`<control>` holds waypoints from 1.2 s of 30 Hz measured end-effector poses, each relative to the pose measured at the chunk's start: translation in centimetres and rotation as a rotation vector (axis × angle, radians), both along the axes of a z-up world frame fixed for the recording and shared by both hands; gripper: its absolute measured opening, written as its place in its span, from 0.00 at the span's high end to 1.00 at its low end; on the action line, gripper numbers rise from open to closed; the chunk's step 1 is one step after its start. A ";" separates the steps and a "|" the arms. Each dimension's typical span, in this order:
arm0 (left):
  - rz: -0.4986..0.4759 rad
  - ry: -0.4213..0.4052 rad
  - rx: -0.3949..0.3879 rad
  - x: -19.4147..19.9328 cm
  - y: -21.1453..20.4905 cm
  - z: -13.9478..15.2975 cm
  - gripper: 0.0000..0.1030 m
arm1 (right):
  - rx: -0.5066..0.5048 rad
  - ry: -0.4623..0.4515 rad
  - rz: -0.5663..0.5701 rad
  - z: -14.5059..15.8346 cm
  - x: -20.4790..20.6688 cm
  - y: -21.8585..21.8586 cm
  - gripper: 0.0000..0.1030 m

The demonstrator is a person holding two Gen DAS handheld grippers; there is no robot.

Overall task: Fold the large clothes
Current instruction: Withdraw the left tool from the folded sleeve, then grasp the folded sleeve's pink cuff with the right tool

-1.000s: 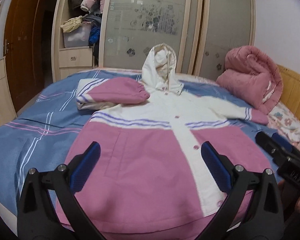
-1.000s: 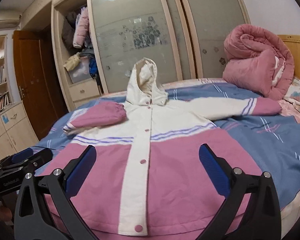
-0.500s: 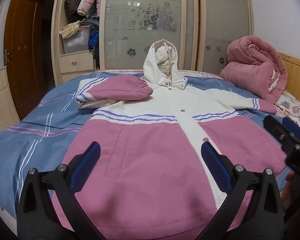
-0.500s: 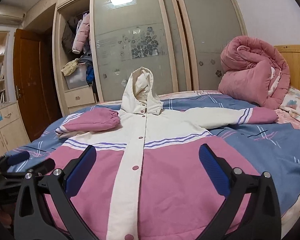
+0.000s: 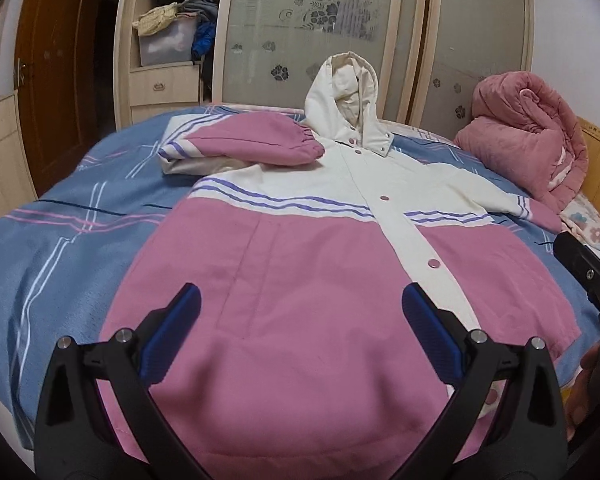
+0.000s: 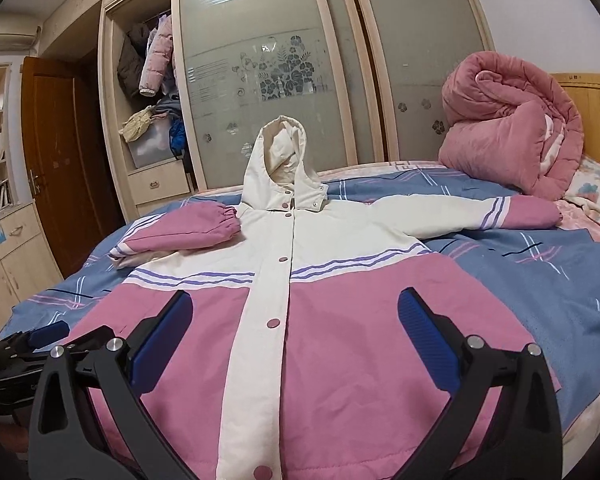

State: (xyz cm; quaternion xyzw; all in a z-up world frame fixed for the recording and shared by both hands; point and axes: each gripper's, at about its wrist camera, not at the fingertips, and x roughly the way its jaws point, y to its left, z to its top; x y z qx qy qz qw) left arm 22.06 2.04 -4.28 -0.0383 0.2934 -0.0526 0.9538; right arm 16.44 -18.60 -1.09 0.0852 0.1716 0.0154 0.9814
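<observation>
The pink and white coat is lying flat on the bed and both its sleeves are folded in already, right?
Not quite. Only one sleeve of the coat is folded in; the other sleeve lies stretched out across the bed, as the right wrist view shows.

Count, both wrist views.

Jacket (image 6: pixel 320 320): 1, laid flat on the bed.
Hood (image 6: pixel 284 168): 1, at 12 o'clock of the jacket.
Sleeves: 2. One folded sleeve (image 6: pixel 184 228) at 10 o'clock, one spread sleeve (image 6: pixel 460 216) at 2 o'clock.
Snap buttons on the front placket (image 6: pixel 274 323): at least 6 visible in the right view; the collar area is too small to count surely.
Rolled pink quilt (image 6: pixel 512 140): 1, at 2 o'clock.
Bed (image 6: pixel 560 280): 1.
Sliding wardrobe doors (image 6: pixel 260 60): 2.
Grippers: 2, the left gripper (image 5: pixel 300 332) and the right gripper (image 6: pixel 296 332), two blue-padded fingers each, both spread apart and empty.
</observation>
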 end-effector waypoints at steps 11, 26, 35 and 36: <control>-0.012 -0.019 0.002 -0.3 -0.2 0.8 0.02 | 0.011 0.023 0.035 -0.4 0.5 -0.4 0.01; -0.064 -0.045 -0.043 0.4 -1.1 1.4 0.02 | 0.402 0.277 0.283 2.8 14.9 -0.2 0.01; -0.055 0.010 -0.174 3.0 1.6 1.6 0.02 | 0.585 0.500 0.365 0.4 30.7 4.9 0.06; -0.040 0.023 -0.198 3.3 2.3 1.6 0.02 | 0.596 0.515 0.361 0.1 31.6 5.1 0.06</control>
